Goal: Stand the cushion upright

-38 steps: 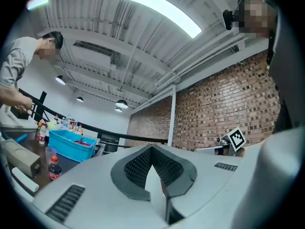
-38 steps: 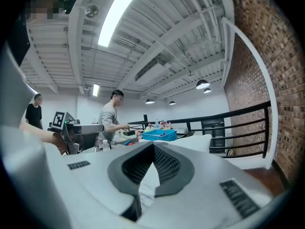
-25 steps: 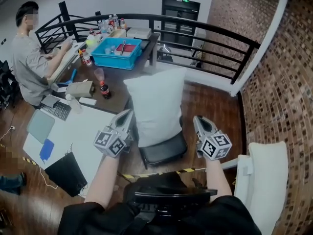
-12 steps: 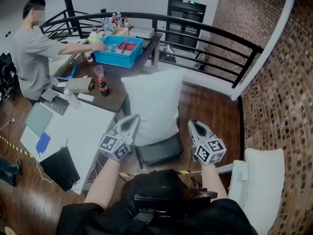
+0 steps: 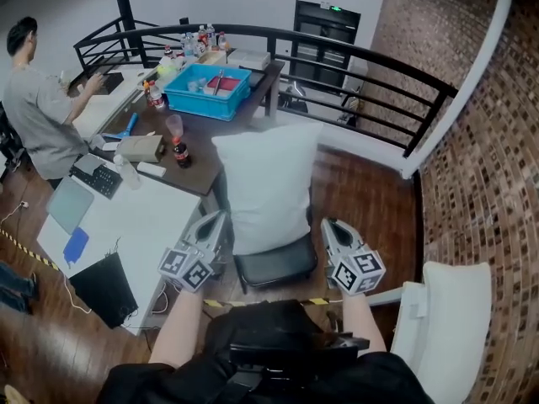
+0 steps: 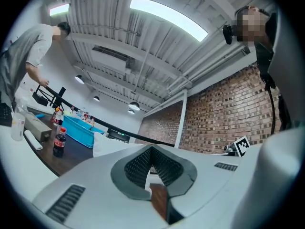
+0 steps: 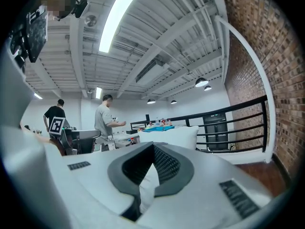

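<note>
Stock on view, left to right:

1. Person [image 5: 35, 108]: is standing at 10 o'clock of the head view, back turned, hands reaching toward the far desk end.
2. White desk [image 5: 139, 225]: is lying at 8 o'clock and carrying a keyboard [image 5: 99, 178] at its far edge.
3. Dark desk [image 5: 206, 165]: is adjoining the white one toward 11 o'clock and carrying a blue tray [image 5: 206, 93], a cardboard box [image 5: 139, 147] and a cola bottle [image 5: 178, 152] just beside the box.
4. Left tool [image 5: 221, 216]: is showing its jaws clenched together with nothing between them in the left gripper view [image 6: 151, 150]. Its tip is sitting just beside the cushion's lower left edge, at the cushion's 8 o'clock; whether it is touching cannot be told.
5. Cushion [image 5: 268, 183]: white, is standing upright on the seat of a black chair [image 5: 282, 265] at the centre of the head view, with the dark desk at its 10 o'clock. It is also showing beyond each tool's jaws [image 6: 106, 144] [image 7: 174, 137].
6. Right tool [image 5: 328, 224]: is showing its jaws clenched and empty [image 7: 152, 149]. It is hanging near the cushion's lower right corner, at its 4 o'clock, slightly apart from it.
7. Black railing [image 5: 370, 61]: is curving behind the cushion from 11 to 2 o'clock.
8. Brick wall [image 5: 484, 167]: is filling 3 o'clock.
9. White chair [image 5: 446, 326]: is standing at 4 o'clock
</note>
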The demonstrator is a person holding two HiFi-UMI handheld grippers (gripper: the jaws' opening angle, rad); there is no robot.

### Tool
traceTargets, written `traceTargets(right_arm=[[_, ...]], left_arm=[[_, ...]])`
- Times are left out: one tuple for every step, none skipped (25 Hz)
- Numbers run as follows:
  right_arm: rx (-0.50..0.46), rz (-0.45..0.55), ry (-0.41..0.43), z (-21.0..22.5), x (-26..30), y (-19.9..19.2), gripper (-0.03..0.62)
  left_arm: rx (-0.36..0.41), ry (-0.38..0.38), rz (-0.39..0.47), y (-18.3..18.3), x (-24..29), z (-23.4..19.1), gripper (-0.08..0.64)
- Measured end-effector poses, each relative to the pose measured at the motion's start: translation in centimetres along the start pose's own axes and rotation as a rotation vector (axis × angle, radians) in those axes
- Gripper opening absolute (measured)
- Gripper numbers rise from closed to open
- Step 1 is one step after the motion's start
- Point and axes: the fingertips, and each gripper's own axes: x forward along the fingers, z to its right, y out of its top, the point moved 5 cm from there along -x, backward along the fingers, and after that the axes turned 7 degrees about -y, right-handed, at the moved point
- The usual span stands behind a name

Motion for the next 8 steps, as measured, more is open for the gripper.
traceTargets(right_arm=[[0.005, 0.000, 0.000, -0.06, -0.05, -0.17, 0.000], [0.010, 0.001, 0.000, -0.30, -0.10, -0.08, 0.000], [0.014, 0.002, -0.001, -0.57, -0.13, 0.12, 0.000], [0.016, 0.005, -0.003, -0.73, -0.19, 0.29, 0.000], [0.017, 0.006, -0.007, -0.75, -0.28, 0.34, 0.000], [0.016, 0.008, -0.011, -0.68, -0.42, 0.30, 0.000], [0.015, 0.010, -0.016, -0.58, -0.59, 0.24, 0.000], [0.013, 0.012, -0.021, -0.47, -0.76, 0.19, 0.000]], left_arm=[[0.004, 0.006, -0.002, 0.04, -0.24, -0.15, 0.003], [0.009, 0.011, -0.004, 0.10, -0.41, -0.30, 0.003], [0.012, 0.015, -0.007, 0.19, -0.52, -0.44, 0.003], [0.014, 0.017, -0.011, 0.28, -0.58, -0.54, 0.003], [0.014, 0.017, -0.016, 0.33, -0.64, -0.60, 0.003], [0.013, 0.017, -0.022, 0.33, -0.72, -0.59, 0.003], [0.012, 0.017, -0.028, 0.29, -0.83, -0.56, 0.003], [0.010, 0.017, -0.035, 0.23, -0.95, -0.52, 0.003]])
